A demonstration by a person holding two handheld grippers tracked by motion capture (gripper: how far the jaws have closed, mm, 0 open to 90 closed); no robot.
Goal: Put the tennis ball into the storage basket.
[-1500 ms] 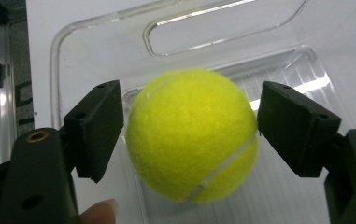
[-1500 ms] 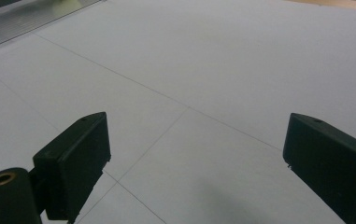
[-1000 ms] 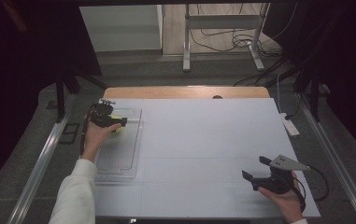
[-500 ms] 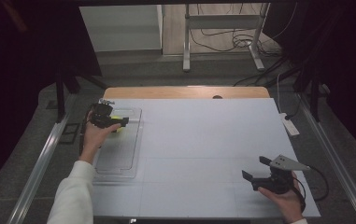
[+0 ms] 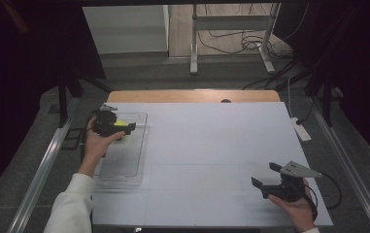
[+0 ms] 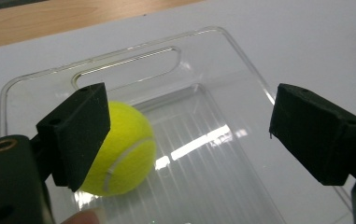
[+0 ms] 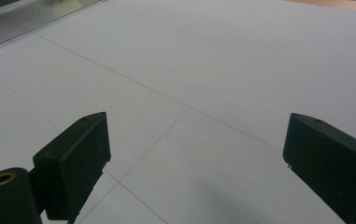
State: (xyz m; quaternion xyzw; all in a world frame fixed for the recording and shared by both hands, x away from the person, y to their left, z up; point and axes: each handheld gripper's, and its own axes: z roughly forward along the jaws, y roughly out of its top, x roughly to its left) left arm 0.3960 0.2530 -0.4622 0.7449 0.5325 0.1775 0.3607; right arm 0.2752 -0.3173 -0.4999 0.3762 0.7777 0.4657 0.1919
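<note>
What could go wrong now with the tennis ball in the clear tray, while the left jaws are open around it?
1. The tennis ball sits off-centre in the left gripper, against one jaw and far from the other. Closing may push it aside, not grip it.
2. The ribbed clear tray looks light and smooth; a jaw catching its wall might shift it on the table.

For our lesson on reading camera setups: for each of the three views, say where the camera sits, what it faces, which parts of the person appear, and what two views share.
High view: above the person's side, facing forward and down on the table; both forearms and hands enter from below.
Left gripper view: rides the left gripper, facing the tennis ball in the clear tray; a fingertip shows.
Right gripper view: rides the right gripper, facing bare tabletop.
Shared: high and left gripper views both show ball and tray.
</note>
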